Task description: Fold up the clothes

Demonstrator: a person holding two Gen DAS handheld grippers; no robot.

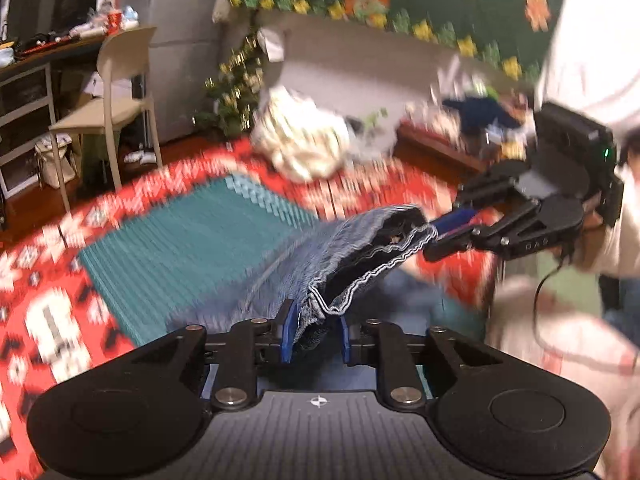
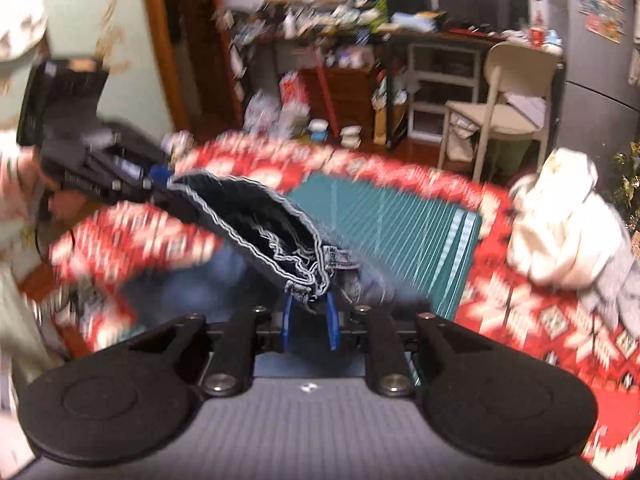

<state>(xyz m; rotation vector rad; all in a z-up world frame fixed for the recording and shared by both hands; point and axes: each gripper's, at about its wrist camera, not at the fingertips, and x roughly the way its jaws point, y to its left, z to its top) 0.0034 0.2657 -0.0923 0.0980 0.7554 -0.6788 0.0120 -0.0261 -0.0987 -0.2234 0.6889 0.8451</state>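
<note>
1. The left gripper (image 1: 316,334) sits at the bottom of its own view, its blue fingers (image 1: 289,332) narrowly parted and pinched on one end of a denim garment (image 1: 352,256); the cloth bunches between the pads.
2. The right gripper (image 2: 310,324) shows likewise in the right wrist view, its blue fingers (image 2: 287,322) close together and clamped on the other end of the same denim garment (image 2: 256,220), by its stitched hem.
3. The garment hangs in the air between the two grippers, stretched from one to the other, its dark inside showing through an open, wavy, pale-stitched edge. It is lifted off the surface beneath, above a teal mat (image 1: 192,248).
4. In the left wrist view the right gripper (image 1: 440,236) reaches in from the right and grips the far end of the cloth; in the right wrist view the left gripper (image 2: 160,184) does the same from the left.
5. The teal mat lies on a red patterned rug (image 1: 48,280), which is blurred.
6. A heap of white clothes (image 2: 560,224) rests on the rug beyond the mat.
7. Farther off stand a beige chair (image 2: 508,92), a cluttered table (image 2: 440,32) and a grey fridge (image 2: 600,60) with stickers.
8. A person's pale patterned sleeve (image 2: 16,8) shows at the frame edge behind the left gripper.
</note>
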